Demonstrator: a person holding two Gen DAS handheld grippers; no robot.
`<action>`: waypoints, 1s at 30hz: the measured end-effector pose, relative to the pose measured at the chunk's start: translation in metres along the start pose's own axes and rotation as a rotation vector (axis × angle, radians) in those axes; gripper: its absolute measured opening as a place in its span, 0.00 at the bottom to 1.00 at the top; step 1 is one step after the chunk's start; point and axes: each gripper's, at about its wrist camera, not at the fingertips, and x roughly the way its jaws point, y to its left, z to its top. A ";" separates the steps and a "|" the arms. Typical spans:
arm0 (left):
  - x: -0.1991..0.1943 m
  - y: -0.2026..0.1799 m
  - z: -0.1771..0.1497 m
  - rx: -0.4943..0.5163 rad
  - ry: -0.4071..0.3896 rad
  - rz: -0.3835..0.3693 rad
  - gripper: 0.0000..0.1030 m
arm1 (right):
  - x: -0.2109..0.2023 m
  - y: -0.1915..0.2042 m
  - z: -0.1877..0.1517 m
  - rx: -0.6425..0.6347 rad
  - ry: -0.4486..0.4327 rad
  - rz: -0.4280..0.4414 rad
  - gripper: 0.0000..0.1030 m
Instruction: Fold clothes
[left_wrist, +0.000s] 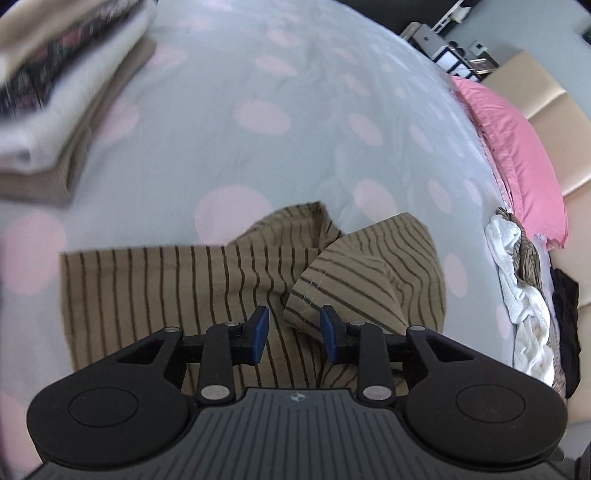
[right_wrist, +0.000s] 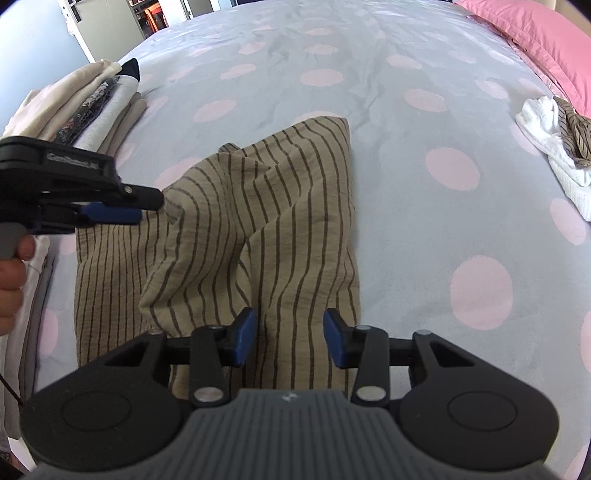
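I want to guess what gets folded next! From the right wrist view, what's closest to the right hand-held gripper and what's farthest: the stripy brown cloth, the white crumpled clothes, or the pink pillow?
1. Stripy brown cloth, directly beneath the right hand-held gripper.
2. White crumpled clothes, off to the right on the bed.
3. Pink pillow, far top right corner.

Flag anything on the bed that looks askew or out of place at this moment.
The striped garment is only half folded: one flap lies bunched and diagonal across it. An unfolded heap of white and striped clothes sits by the pink pillow. The folded stack looks neat.
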 end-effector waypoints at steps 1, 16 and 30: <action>0.007 0.004 0.000 -0.035 0.010 -0.012 0.27 | 0.002 -0.001 0.000 0.004 0.006 -0.002 0.43; 0.031 -0.014 -0.002 -0.033 0.039 0.031 0.01 | 0.012 -0.005 0.004 0.010 0.016 -0.025 0.43; -0.111 -0.027 0.018 0.156 -0.316 0.097 0.00 | 0.006 -0.003 0.001 -0.011 0.009 -0.055 0.43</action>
